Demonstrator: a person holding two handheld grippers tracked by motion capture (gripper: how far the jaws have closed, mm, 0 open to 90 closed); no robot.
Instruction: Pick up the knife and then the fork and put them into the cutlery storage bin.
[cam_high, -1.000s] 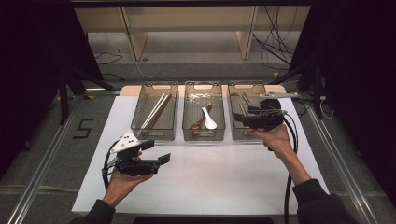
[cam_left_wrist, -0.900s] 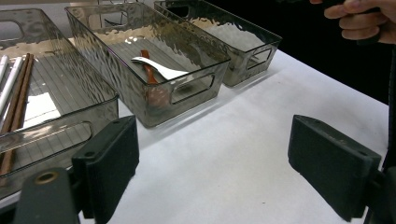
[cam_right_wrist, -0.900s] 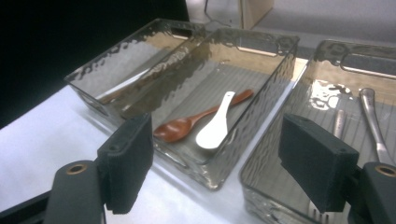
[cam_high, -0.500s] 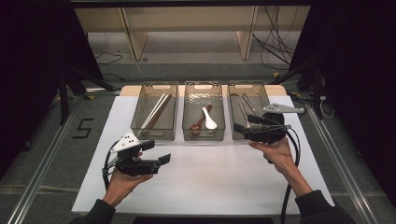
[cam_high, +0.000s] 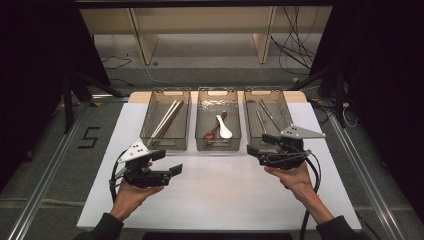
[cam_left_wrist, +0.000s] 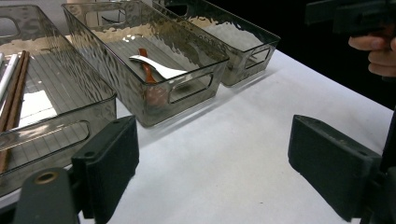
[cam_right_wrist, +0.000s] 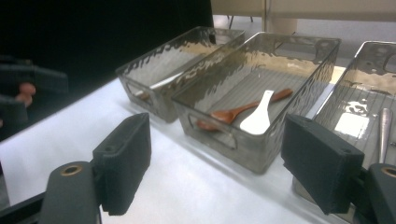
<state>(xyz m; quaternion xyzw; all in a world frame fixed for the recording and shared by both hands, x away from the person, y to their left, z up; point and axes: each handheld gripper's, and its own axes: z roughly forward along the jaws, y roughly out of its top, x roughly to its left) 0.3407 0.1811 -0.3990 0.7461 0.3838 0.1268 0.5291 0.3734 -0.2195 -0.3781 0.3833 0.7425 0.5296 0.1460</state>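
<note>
Now, right gripper (cam_high: 256, 149): we have drawn it back down from the right bin (cam_high: 266, 119) at upper right; jaws wide, empty.
Left gripper (cam_high: 170, 167): unmoved at lower left, jaws wide.
Spoons (cam_high: 220, 127): lying in middle bin (cam_high: 217, 145).
Meaning: drop likely done.

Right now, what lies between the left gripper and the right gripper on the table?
In the high view, only bare white table lies between the left gripper and the right gripper; the middle bin stands just behind.
</note>
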